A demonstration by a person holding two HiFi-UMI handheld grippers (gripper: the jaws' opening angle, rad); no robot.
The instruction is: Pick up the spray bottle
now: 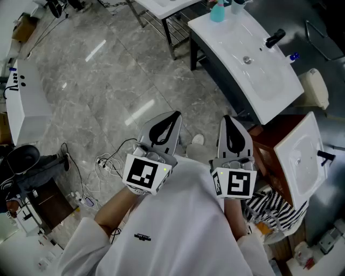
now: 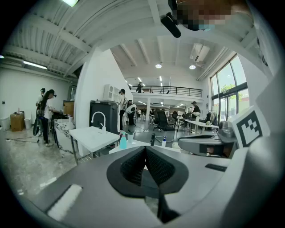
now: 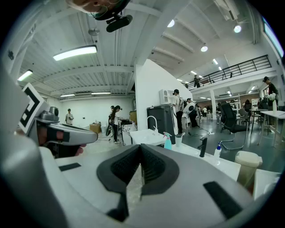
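Both grippers were held side by side over grey marble floor [image 1: 102, 81], level with each other and near but not touching. The left gripper [image 1: 173, 116] had its jaws clenched, the ribbed pads meeting with nothing between them. The right gripper [image 1: 229, 118] was the same: jaws closed tight and empty. Each had its marker cube back near the person's white sleeves [image 1: 161, 232].

The spray bottle [image 1: 216, 11], teal with a pale trigger head, stood upright at the far end of a long white sink counter [image 1: 226, 40]. It was well apart from both grippers, ahead of them and a bit to the right. The right gripper view showed a cup [image 3: 178, 140] just beside it on the right. Farther along the same counter were a black faucet [image 1: 275, 38] and a small blue-capped bottle [image 1: 292, 56]. A pale bin [image 1: 315, 86] sat past the counter's near end.

A second white basin [image 1: 302, 156] on a brown stand was just right of the right gripper, with a striped cloth [image 1: 269, 207] below it. Loose cables [image 1: 108, 161] lay on the floor left of the left gripper. People [image 2: 46, 116] stood at benches in the background, too small to make out details.
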